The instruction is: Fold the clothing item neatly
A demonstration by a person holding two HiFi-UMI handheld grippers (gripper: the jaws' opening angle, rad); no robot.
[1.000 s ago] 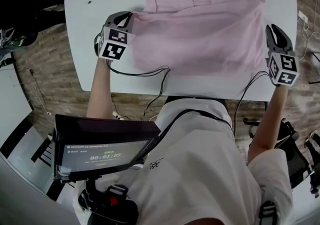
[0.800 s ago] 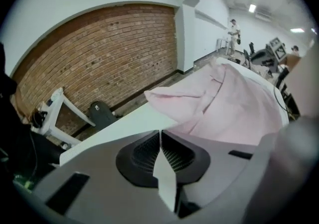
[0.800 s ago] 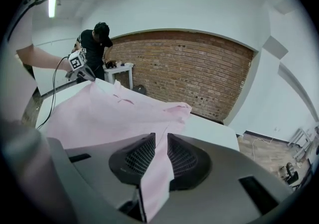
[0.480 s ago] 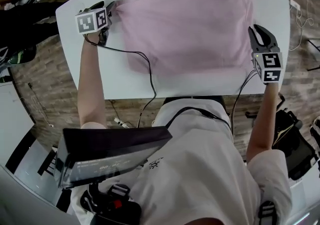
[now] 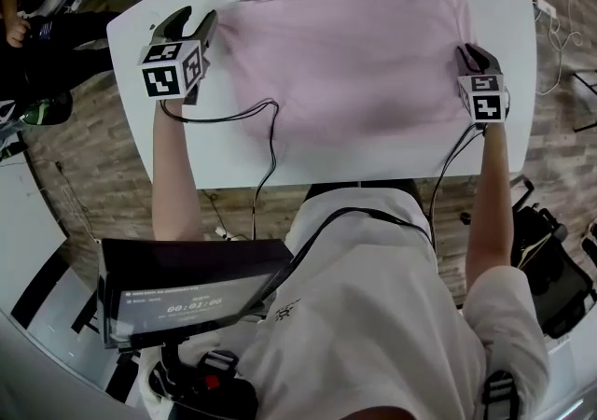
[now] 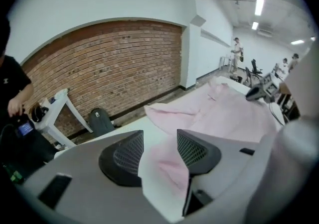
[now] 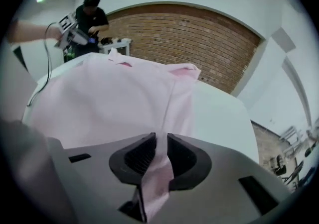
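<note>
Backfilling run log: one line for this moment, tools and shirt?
left tool: jaws just opened, pink shirt edge loose between | right tool: shut on shirt edge | shirt: spread on white table

Only readable text is on the dark screen low in the head view. It shows a pale timer line of digits with colons, starting 00:01; the last pair is too blurred to call. A smaller text line sits above it on the same screen, illegible. The logo on the person's white top has no letters that can be made out. The cubes on the left gripper and right gripper carry black-and-white square markers, patterns only. Both gripper views: nothing readable.
</note>
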